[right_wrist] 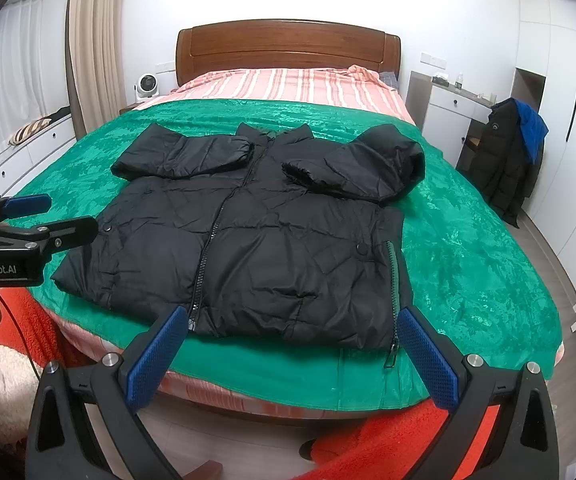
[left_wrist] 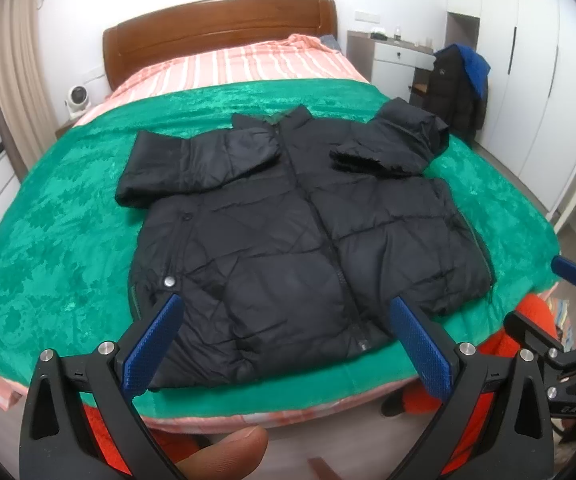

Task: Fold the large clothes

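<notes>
A black puffer jacket [left_wrist: 288, 232] lies front up, zipped, on a green blanket [left_wrist: 55, 216] on the bed; it also shows in the right wrist view [right_wrist: 247, 240]. Both sleeves are folded in across the chest, and the hood lies at the right shoulder [right_wrist: 392, 160]. My left gripper [left_wrist: 285, 312] is open and empty, held above the jacket's hem near the bed's front edge. My right gripper [right_wrist: 292, 320] is open and empty, also just short of the hem. The left gripper also shows at the left edge of the right wrist view [right_wrist: 35, 216].
The bed has a pink striped sheet [right_wrist: 288, 84] and a wooden headboard [right_wrist: 288, 46]. A chair with dark and blue coats [right_wrist: 508, 160] stands to the right by a white desk [right_wrist: 448, 108] and wardrobes. A small fan [right_wrist: 145, 86] sits left of the bed. A red rug [right_wrist: 388, 440] lies below.
</notes>
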